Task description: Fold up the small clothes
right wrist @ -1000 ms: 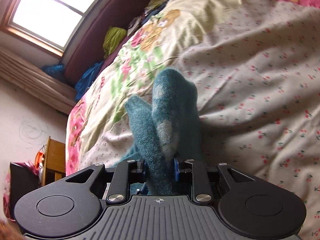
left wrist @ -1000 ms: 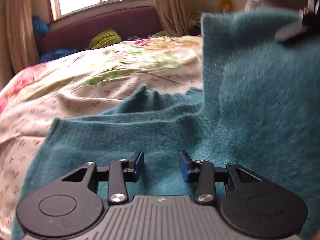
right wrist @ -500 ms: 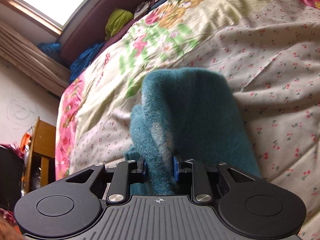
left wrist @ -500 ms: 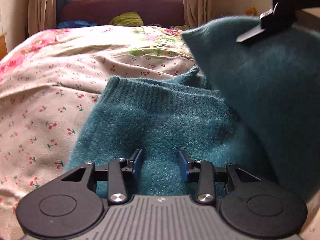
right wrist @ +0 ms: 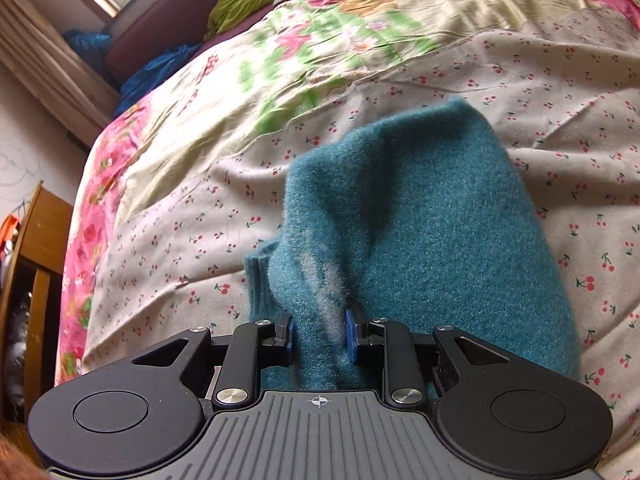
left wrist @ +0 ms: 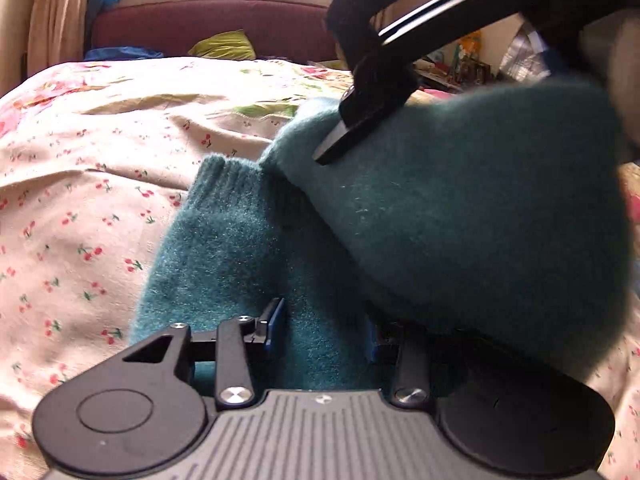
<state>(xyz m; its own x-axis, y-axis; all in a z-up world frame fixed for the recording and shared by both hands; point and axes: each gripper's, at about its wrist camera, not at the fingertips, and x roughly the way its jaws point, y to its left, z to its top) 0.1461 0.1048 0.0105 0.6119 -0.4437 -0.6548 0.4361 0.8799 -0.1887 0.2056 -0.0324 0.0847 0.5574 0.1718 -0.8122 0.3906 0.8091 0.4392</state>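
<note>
1. Closest in, the left gripper is spread with its jaws either side of the flat lower layer of the teal sweater. Whether the pads actually touch the knit I can't tell. My guess is it's there to pin that layer so the fold has something to hinge on.
2. The right gripper is pinching a bunched ridge of the sweater, held up so the flap drapes over instead of dragging.
3. That lifted flap hangs over the flat part and shades the left gripper's right finger, so the fold looks about halfway over.
4. The ribbed hem lies flat on the bed, toward the side with the pink border.
5. Way back: a maroon couch under the window.
</note>
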